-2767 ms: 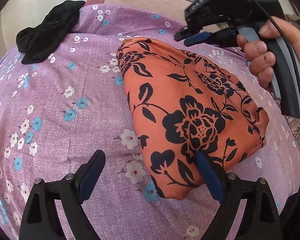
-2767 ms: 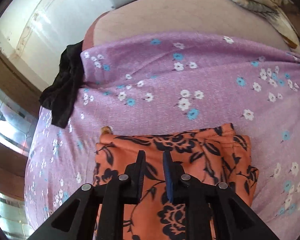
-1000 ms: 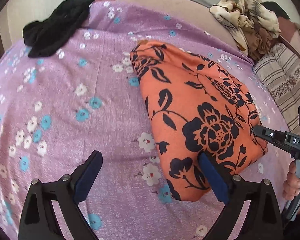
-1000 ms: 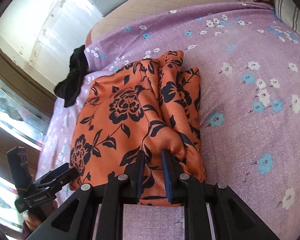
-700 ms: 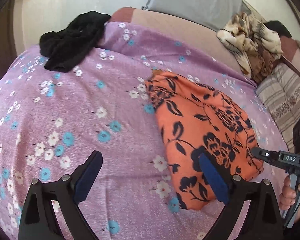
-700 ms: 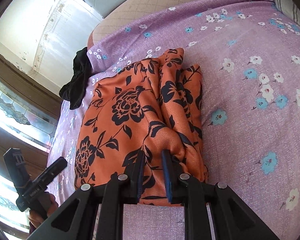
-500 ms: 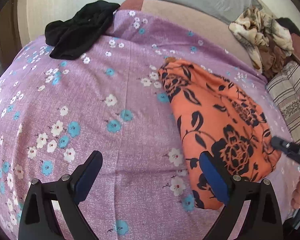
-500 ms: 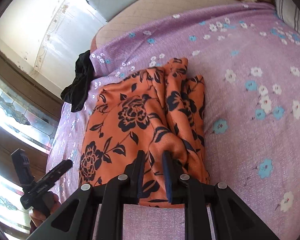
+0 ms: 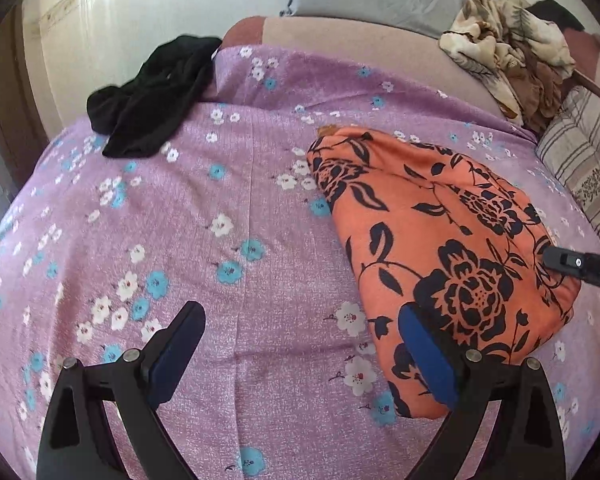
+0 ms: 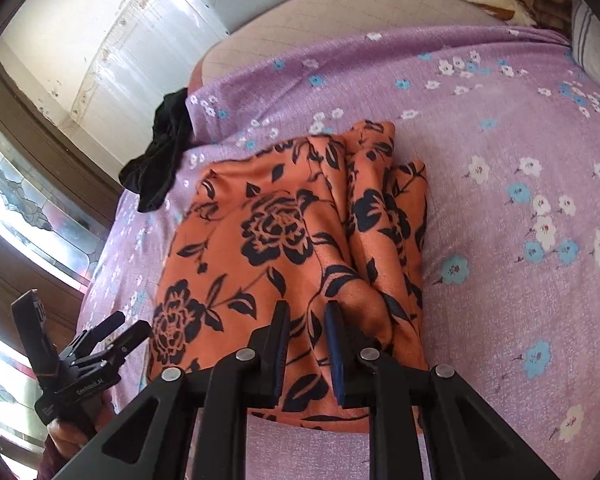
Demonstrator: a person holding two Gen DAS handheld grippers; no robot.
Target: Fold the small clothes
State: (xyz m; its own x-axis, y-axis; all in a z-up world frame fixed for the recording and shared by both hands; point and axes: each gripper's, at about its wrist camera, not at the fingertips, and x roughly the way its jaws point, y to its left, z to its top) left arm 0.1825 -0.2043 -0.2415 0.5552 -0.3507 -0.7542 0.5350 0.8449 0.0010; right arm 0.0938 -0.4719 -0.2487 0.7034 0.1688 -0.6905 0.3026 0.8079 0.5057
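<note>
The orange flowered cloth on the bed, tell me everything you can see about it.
The orange cloth is smooth, slightly shiny fabric printed with black roses and leaves. It lies folded into a thick, roughly rectangular bundle on the purple flowered sheet, with several loose pleats bunched along one side. The right gripper is shut on its near edge, puckering the fabric there. The left gripper is open beside it, holding nothing.

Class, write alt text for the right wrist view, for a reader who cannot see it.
The right gripper, fingers nearly together, pinches the near edge of a folded orange garment with black flowers, lying on a purple floral bedsheet. The open left gripper is held at lower left, off the cloth. A black garment lies crumpled at the sheet's far corner.
</note>
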